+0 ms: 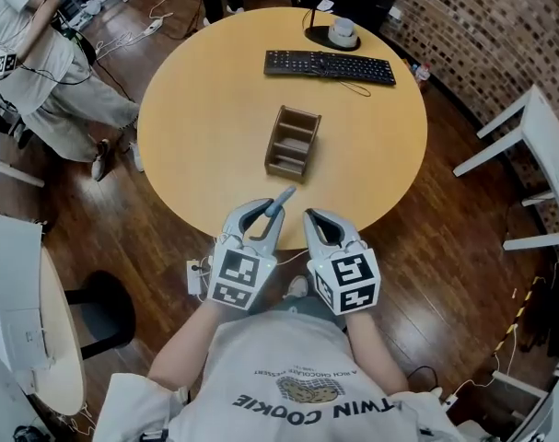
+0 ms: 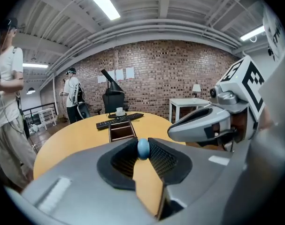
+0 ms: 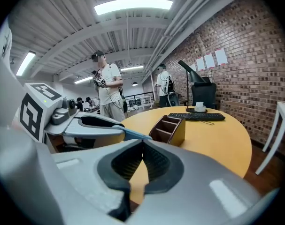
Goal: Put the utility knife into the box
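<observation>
We pinch the knife (image 1: 284,197) in our left gripper (image 1: 268,212) by the table (image 1: 196,127) edge; our right gripper (image 1: 310,217) is closed. The box (image 1: 293,141) sits ahead across open room.

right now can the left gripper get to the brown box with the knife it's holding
Probably yes. The left gripper, shut on the utility knife, is at the near edge of the table, with only bare tabletop between it and the open-topped box. The right gripper is beside it, not in the path.
</observation>
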A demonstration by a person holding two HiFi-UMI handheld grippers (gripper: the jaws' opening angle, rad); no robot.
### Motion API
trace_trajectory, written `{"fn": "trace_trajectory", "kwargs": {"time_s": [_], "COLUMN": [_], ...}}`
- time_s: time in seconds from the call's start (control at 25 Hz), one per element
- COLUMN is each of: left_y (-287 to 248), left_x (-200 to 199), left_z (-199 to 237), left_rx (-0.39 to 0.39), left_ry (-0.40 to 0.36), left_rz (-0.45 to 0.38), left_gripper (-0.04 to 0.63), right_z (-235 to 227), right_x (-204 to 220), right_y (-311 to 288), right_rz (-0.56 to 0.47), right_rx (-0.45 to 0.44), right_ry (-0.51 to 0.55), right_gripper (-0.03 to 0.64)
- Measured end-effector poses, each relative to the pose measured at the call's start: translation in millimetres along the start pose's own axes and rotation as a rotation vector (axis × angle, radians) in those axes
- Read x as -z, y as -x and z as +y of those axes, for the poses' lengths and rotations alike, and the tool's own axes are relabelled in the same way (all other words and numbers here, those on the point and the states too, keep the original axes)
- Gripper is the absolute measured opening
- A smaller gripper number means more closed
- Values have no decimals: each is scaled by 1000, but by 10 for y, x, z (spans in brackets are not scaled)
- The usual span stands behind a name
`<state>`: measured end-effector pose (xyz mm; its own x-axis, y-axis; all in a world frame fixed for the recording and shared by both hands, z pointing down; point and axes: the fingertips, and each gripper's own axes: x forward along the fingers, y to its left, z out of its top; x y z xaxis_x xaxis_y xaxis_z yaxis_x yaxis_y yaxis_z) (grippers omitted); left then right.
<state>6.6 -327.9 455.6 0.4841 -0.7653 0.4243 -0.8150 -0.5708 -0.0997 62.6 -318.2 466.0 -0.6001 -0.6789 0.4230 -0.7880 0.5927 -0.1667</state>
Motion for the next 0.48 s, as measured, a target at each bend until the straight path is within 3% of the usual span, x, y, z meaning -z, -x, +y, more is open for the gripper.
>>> {"fn": "trace_trajectory", "kwargs": {"time_s": [0.48], "left_y": [-432], "left_x": [165], "left_z": [269], "left_rx": [63], "left_ry": [-307], "left_rz": [154], "left_gripper": [74], "right_z": [-141], "right_x": [85], "right_y": [-253], "right_rz": [44], "right_rx": [-21], "right_ry": [-29], "right_gripper": [0]}}
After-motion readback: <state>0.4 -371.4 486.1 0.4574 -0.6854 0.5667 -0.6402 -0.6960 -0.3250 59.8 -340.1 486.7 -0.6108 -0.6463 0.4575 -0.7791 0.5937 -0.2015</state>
